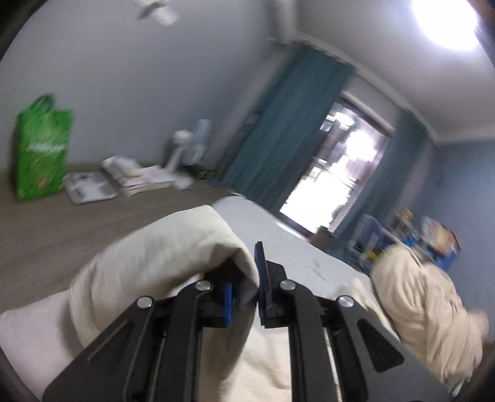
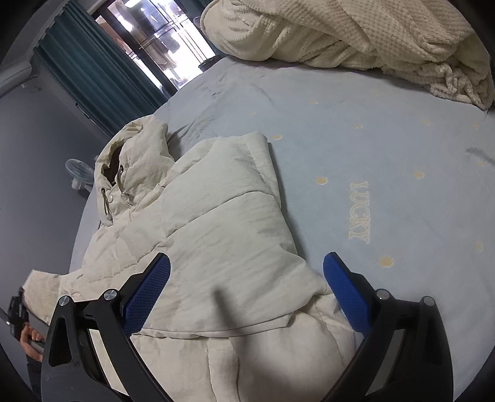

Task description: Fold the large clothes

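L wrist view: my left gripper [image 1: 258, 287], jaws drawn together w/ a fold of the cream jacket [image 1: 161, 256] clamped between the blue pads [image 1: 262, 278]; fabric is lifted and bulges up-left of the fingers. View is blurred. 1 green bag [image 1: 41, 148] stands on the floor by the wall; its white print is too smeared for me to read. Beside it 1 white tray-like item [image 1: 89, 187] and 1 stack of papers [image 1: 136, 176], 1 white fan [image 1: 179, 154]. 2 teal curtains [image 1: 278, 123] flank 1 bright window [image 1: 340, 167]. 1 ceiling light [image 1: 445, 21].

R wrist view: my right gripper [image 2: 247, 290], jaws wide apart, holding nothing, hovering over the jacket [image 2: 216, 247]. Jacket lies on the pale blue bedsheet [image 2: 386, 139], hood [image 2: 136, 154] toward the window, 2 drawcords [image 2: 116, 191] at the neck. Sheet carries embroidered "LUCKY" [image 2: 360, 211], 1 instance, plus scattered yellow dots. 1 cream knit blanket [image 2: 355, 34] heaped at the far end of the bed, well apart from the jacket.
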Demonstrator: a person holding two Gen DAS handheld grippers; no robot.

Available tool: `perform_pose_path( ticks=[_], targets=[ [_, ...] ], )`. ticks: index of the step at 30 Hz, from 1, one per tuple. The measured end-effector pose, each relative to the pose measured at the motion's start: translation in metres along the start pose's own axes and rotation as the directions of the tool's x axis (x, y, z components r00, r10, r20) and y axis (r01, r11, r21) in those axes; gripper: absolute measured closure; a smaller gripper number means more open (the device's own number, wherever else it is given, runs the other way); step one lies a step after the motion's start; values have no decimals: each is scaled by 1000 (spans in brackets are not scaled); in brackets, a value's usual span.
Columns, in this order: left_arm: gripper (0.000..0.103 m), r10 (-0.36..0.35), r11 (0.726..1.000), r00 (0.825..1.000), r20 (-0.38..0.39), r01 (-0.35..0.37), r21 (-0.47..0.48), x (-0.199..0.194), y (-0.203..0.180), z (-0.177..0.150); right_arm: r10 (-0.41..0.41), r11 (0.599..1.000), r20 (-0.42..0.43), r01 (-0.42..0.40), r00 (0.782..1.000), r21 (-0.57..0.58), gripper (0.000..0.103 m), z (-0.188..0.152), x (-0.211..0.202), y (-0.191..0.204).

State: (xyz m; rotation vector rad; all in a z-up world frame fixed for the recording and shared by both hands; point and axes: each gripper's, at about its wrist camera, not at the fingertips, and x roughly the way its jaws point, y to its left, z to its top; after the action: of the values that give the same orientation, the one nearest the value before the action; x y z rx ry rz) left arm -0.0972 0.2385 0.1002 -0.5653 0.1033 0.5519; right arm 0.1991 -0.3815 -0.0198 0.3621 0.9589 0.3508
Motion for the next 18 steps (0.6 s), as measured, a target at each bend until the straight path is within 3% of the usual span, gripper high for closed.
perform_pose_path(
  ticks=[4,10,15,18],
  targets=[
    [94,-93,987,995,-38,97,126,-8,-70,-12,7,1000,-4,-7,1000,6,8,0,0,0],
    [94,-160,948,983,-88,178,265,-20,-161,-50,17,1000,-9,-17,1000,18,8,0,0,-2],
    [94,-207,880,961,-186,265,395,-21,-233,-102,25,999,-9,-25,1000,25,8,0,-1,-4],
    [94,-200,854,944,-263,300,425,-12,-263,-135,30,999,-10,-30,1000,30,8,1,-1,-5]
  ],
)
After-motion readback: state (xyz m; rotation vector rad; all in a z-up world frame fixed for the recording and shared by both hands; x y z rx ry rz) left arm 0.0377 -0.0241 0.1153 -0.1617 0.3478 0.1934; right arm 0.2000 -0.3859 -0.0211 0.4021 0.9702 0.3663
